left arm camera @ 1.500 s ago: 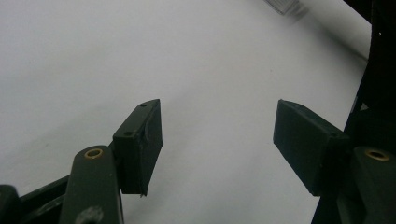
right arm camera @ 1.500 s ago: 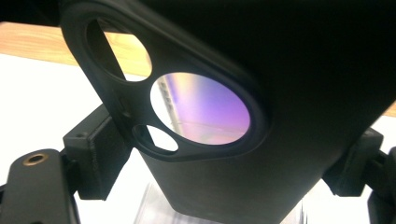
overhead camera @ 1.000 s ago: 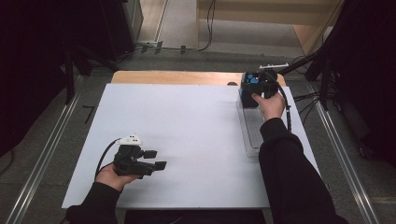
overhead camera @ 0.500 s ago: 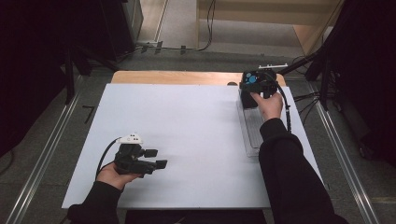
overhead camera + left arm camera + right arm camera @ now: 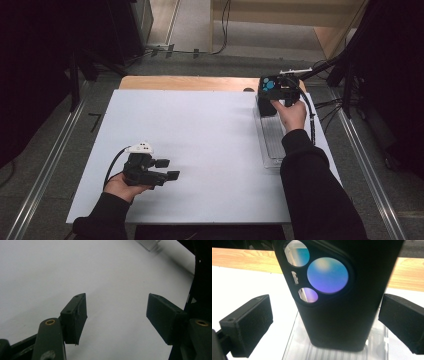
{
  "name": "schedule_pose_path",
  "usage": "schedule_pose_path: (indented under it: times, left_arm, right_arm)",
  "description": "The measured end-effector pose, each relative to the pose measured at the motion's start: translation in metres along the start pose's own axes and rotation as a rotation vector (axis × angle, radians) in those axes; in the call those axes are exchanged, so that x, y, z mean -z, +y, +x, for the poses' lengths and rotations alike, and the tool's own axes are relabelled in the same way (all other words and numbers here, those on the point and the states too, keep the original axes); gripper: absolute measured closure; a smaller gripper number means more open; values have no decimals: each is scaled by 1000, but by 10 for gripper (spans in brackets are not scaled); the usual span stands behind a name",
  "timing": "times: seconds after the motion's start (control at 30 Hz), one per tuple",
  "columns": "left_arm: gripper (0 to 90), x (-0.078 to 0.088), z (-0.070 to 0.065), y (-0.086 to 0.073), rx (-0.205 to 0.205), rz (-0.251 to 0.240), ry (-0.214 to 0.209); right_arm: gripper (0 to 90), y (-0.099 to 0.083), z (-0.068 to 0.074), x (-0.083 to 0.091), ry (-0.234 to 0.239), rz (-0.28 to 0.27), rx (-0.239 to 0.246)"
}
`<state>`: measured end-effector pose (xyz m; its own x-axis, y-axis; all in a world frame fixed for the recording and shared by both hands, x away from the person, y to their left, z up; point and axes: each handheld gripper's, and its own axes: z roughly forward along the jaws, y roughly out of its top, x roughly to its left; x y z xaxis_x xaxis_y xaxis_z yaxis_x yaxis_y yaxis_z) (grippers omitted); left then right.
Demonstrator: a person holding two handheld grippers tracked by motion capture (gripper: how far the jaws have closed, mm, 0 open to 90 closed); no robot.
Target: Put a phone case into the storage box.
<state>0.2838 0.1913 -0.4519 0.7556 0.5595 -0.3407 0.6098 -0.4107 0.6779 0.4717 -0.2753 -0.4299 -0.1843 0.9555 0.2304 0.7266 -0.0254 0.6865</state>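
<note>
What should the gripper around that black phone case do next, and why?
Probably close. The right gripper has just been opening, its jaws clear of both sides of the black phone case with round camera holes, which stands unheld in the clear ribbed plastic tray.

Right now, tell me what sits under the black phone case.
The black phone case stands on end in a clear ribbed tray, between the open right gripper jaws. Its foot hides the tray beneath.
</note>
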Motion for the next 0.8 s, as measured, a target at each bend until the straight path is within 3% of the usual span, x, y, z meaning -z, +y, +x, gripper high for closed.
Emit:
schedule_pose_path:
  times: [0.2,0.37,0.57,0.67,0.8]
  left_arm:
    - [330,1,-3,-1,-7,-1,3]
    - [330,1,-5,0,-7,-2,1]
    - [330,0,-4,1,-9,2,2]
    - [330,0,-3,1,-8,4,2]
    - [330,1,-2,1,-2,-4,4]
  right_arm:
    - [0,-1,-1,9,-21,12,6]
    - [0,-8,4,16,20,48,8]
    - [0,-15,15,23,67,51,33]
    - [0,-18,20,25,121,73,38]
    - [0,-22,29,27,158,88,62]
